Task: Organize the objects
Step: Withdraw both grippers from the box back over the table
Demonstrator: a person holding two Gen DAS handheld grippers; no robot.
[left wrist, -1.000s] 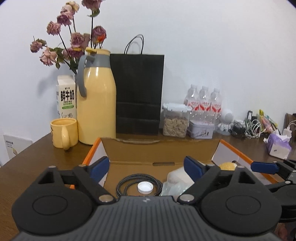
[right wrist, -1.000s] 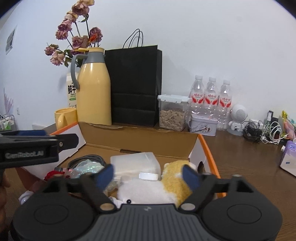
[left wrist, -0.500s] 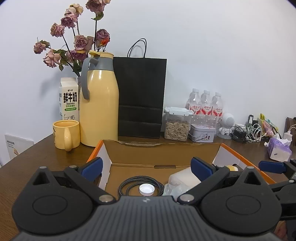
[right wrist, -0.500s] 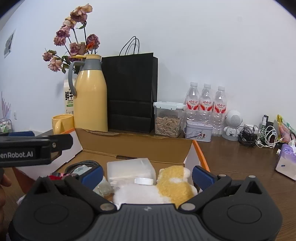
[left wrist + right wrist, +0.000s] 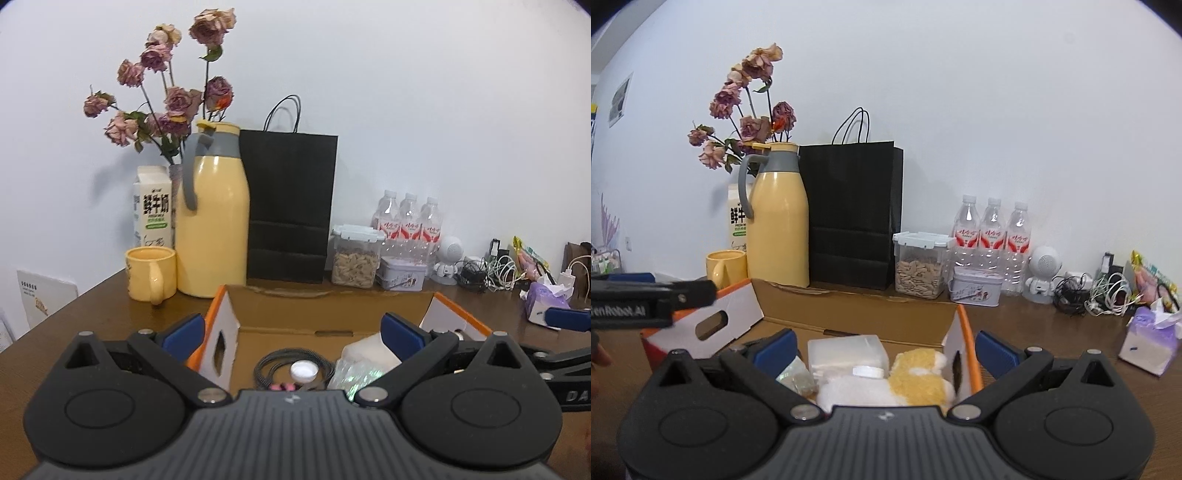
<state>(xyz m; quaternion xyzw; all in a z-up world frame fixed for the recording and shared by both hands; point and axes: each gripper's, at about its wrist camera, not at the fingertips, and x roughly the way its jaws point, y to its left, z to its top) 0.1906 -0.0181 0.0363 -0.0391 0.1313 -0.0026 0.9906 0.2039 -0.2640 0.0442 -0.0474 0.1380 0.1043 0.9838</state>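
Pretty even, soft indoor light in both views, nothing blown out. The flowers point(image 5: 166, 107) throw a faint shadow on the wall point(image 5: 424, 110) toward the left. Heavy fisheye bending: corners go dark and the worktop point(image 5: 99, 314) edge curves. Slight softness overall, and the lower frame is darkest.

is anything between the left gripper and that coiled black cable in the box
Nothing visible blocks it. The left gripper is open above the cardboard box, and the coiled black cable lies uncovered on the box floor. A white cap sits inside the coil, and crinkled plastic wrap lies beside it.
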